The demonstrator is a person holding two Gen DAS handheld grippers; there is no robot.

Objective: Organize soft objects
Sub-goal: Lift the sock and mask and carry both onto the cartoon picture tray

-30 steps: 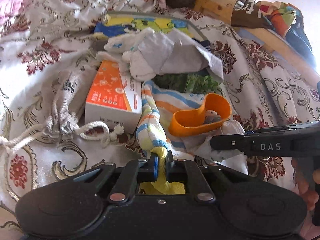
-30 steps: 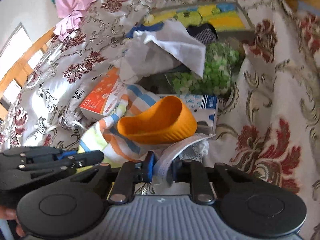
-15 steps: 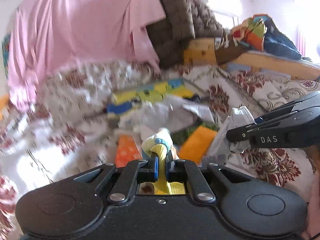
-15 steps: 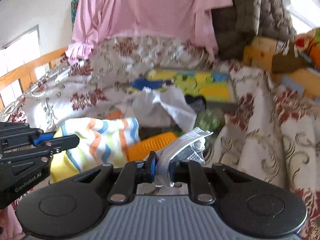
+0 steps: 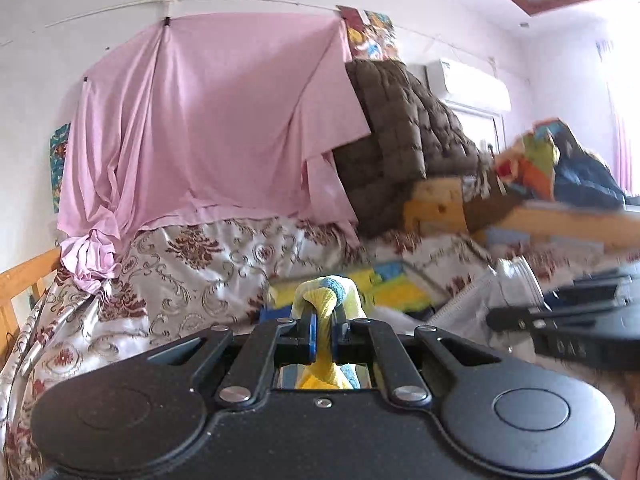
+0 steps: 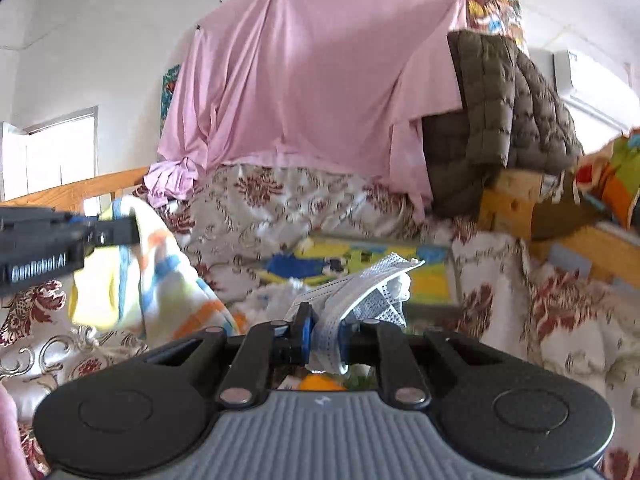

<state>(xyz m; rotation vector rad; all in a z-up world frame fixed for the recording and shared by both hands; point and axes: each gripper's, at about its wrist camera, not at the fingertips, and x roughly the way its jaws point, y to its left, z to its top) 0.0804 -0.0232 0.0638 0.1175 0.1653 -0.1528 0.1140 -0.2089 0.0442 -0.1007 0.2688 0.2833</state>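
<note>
My left gripper (image 5: 323, 312) is shut on a striped yellow, blue and orange towel (image 5: 326, 294) and holds it raised above the bed. In the right wrist view the towel (image 6: 132, 264) hangs from the left gripper (image 6: 132, 230) at the left. My right gripper (image 6: 322, 322) is shut on a white face mask (image 6: 360, 284), lifted off the bed. In the left wrist view the mask (image 5: 480, 296) and the right gripper (image 5: 492, 314) show at the right.
A floral bedspread (image 6: 540, 300) covers the bed. A colourful flat board (image 6: 360, 256) lies behind the pile. A pink sheet (image 5: 208, 120) and a brown quilted jacket (image 5: 400, 128) hang at the back. A wooden bed rail (image 6: 72, 192) is at the left.
Both grippers have risen and tilted up from the pile on the bed, lifting the towel and the mask with them. The orange scoop and boxes have dropped out of view.
</note>
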